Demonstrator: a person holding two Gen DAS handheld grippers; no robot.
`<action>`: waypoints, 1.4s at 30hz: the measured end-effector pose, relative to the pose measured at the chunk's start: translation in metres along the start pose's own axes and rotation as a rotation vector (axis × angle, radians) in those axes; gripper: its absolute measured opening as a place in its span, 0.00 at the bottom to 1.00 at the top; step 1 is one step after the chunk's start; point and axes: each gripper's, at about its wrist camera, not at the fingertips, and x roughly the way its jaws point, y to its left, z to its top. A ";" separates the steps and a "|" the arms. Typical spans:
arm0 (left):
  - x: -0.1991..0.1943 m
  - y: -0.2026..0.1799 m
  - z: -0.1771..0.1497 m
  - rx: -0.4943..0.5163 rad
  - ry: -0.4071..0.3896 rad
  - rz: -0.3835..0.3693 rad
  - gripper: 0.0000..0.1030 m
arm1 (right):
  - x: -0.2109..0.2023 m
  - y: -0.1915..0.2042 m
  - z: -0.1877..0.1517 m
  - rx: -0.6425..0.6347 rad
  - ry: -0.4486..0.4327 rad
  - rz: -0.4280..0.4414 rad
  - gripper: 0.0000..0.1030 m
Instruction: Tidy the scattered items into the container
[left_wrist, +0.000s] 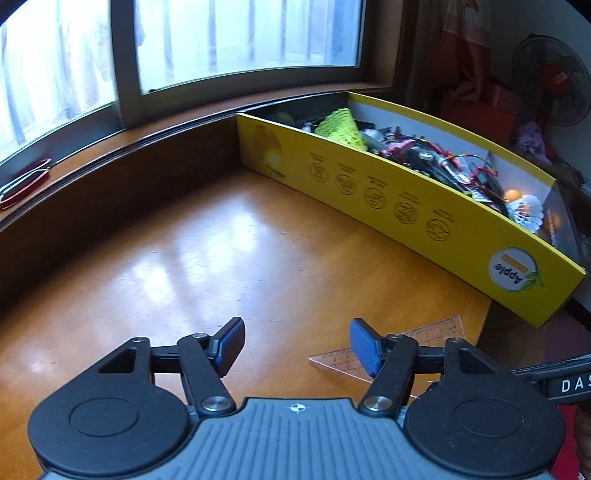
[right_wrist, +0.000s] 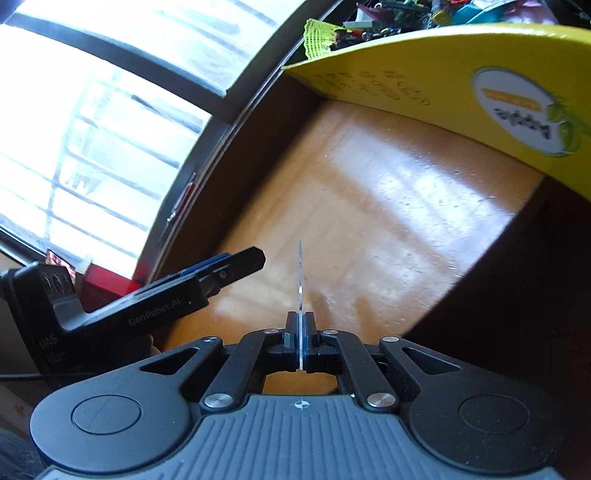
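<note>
Daylight from a barred window falls across a glossy wooden bench (left_wrist: 221, 236), where a long yellow "Apple" box (left_wrist: 406, 206) sits against the sill, already crowded with wires, a yellow mesh cloth, a shuttlecock and orange balls. Seen from the left wrist, the left gripper (left_wrist: 297, 345) hangs above bare wood with its fingers spread wide and nothing between them. A clear plastic set square (left_wrist: 436, 332) shows just behind its right finger, on the side toward the box's near end.

From the right wrist, the right gripper (right_wrist: 301, 334) has its fingers pinched tight on that set square (right_wrist: 300, 280), which stands edge-on as a thin, glassy sliver pointing toward the box (right_wrist: 443, 88). The left gripper (right_wrist: 236, 266) lies off to the side away from the box.

The step in hand looks like carrying the set square over. Next, the right hand likely needs to clear the box's tall wall before letting go above the clutter.
</note>
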 end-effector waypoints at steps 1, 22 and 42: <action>-0.002 0.006 0.000 -0.007 0.000 0.006 0.67 | 0.003 0.002 0.001 0.008 -0.003 0.013 0.03; -0.009 0.080 0.004 -0.104 -0.052 0.067 0.72 | 0.042 0.053 0.044 -0.012 -0.123 0.197 0.03; 0.057 -0.073 0.136 0.053 -0.111 -0.097 0.77 | -0.092 -0.025 0.173 0.106 -0.514 0.082 0.06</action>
